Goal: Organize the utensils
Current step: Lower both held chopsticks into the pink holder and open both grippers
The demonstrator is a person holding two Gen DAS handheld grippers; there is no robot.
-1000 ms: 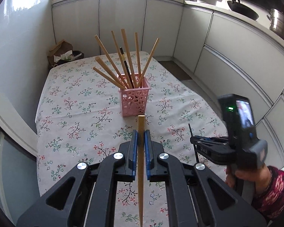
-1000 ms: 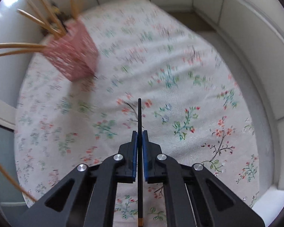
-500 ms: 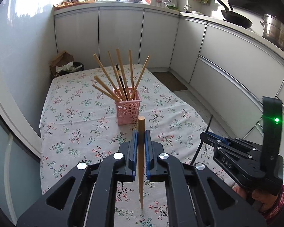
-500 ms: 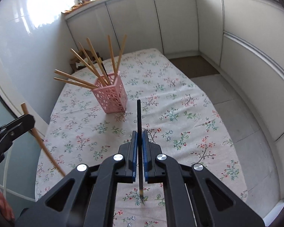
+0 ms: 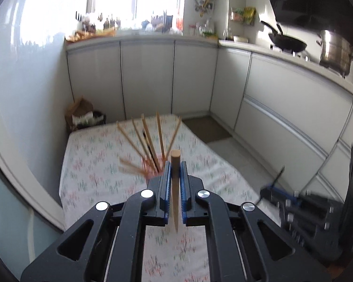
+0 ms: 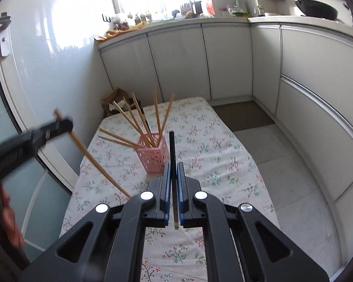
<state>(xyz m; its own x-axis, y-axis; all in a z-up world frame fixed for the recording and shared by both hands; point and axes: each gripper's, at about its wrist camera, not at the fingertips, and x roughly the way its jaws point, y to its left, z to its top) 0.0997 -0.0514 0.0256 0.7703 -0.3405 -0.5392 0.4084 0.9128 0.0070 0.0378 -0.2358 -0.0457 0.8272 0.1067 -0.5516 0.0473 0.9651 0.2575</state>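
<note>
My left gripper (image 5: 174, 166) is shut on a wooden chopstick (image 5: 175, 162) that stands upright between its blue pads, high above the table. Beyond it, blurred, is the pink lattice basket (image 5: 150, 176) with several wooden chopsticks (image 5: 148, 138) fanned out of it. My right gripper (image 6: 173, 168) is shut on a thin black chopstick (image 6: 172, 145), also upright, with the pink basket (image 6: 153, 157) just ahead and left of it. The left gripper (image 6: 63, 127) shows at the left of the right wrist view, its wooden chopstick (image 6: 94, 162) slanting down.
The table carries a floral cloth (image 6: 211, 145). White kitchen cabinets (image 6: 181, 63) run along the back and right. A wok (image 5: 287, 42) and a steel pot (image 5: 334, 49) stand on the counter. A brown paper bag (image 5: 80, 110) stands on the floor behind the table.
Both grippers have risen and tilted up with their chopsticks held; the table and basket now look farther below, and the window and counter have come into view.
</note>
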